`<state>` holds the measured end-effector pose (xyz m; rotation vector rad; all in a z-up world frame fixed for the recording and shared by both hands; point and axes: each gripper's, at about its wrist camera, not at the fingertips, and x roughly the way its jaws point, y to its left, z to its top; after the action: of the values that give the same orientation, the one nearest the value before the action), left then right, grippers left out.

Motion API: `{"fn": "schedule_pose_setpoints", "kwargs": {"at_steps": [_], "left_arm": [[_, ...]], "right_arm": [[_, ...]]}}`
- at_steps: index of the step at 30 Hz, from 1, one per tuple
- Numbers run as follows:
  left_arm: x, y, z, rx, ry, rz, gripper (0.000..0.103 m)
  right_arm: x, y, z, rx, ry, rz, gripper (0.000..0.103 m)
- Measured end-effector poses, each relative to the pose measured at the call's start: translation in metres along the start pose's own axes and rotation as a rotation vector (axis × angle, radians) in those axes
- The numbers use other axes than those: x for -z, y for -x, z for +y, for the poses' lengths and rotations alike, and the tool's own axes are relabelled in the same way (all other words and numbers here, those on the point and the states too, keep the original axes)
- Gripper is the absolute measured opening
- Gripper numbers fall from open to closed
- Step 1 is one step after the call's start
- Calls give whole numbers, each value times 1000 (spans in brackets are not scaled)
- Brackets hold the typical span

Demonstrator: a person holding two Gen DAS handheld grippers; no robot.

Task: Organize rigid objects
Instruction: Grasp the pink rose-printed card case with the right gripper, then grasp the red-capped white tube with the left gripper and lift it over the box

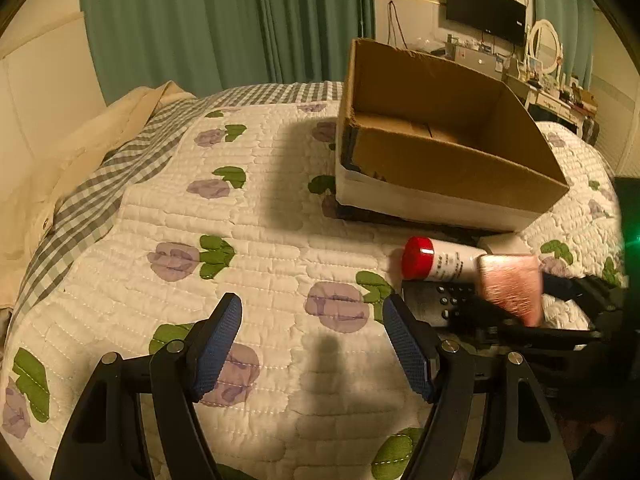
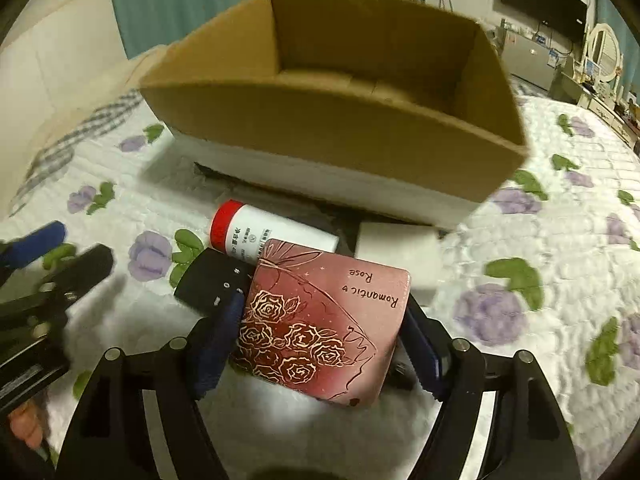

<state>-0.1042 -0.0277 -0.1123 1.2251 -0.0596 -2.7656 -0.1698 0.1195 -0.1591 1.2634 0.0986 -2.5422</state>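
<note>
Your right gripper (image 2: 320,344) has its jaws clamped on the two side edges of the pink rose-printed box (image 2: 320,328), which sits flat between them with its printed face up; gripping it across its width that way keeps the wide face level and leaves its front edge free to go over a rim. Directly ahead of those jaws stands the cardboard box (image 2: 336,128), open at the top and resting on the bed (image 2: 520,280), so the likely reason you hold the pink box raised and pointed forward is to carry it over the near wall and set it inside; I judge that step is under way but not finished, since the pink box is short of the rim. Just beyond the jaws, between them and the cardboard box, lie the red-capped white bottle (image 2: 272,236) on its side, the black remote (image 2: 212,284) touching it, and a white block (image 2: 396,248) to the right, all waiting within easy reach. Your left gripper (image 1: 312,344) hovers with jaws apart and nothing between them, the remote (image 1: 440,300) and bottle (image 1: 440,264) just off its right jaw, well placed to take one next.
</note>
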Motion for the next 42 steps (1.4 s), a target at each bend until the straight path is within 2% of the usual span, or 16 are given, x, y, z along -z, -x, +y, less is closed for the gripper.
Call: {"fn": "schedule_pose_setpoints", "kwargs": {"at_steps": [3, 10, 12, 17, 26, 31, 38, 42], "left_arm": [[-1, 0, -8, 3, -20, 6, 76], [-16, -1, -48, 87, -107, 3, 76], [-20, -7, -58, 111, -119, 19, 76], [-23, -27, -82, 167, -137, 61, 76], [-33, -67, -103, 142, -151, 115, 76], [-41, -73, -106, 132, -149, 93, 76], [-38, -77, -112, 124, -178, 109, 79], [-44, -83, -109, 133, -137, 113, 79]], "right_arm": [[0, 21, -16, -1, -13, -29, 74], [-16, 53, -59, 104, -34, -82, 73], [-17, 54, -75, 105, -74, -82, 73], [-21, 46, -83, 75, -126, -67, 73], [-20, 39, -90, 37, -158, -54, 73], [-20, 35, -90, 31, -163, -44, 73], [-19, 36, -89, 37, -163, -43, 73], [-19, 35, -88, 41, -158, -38, 73]]}}
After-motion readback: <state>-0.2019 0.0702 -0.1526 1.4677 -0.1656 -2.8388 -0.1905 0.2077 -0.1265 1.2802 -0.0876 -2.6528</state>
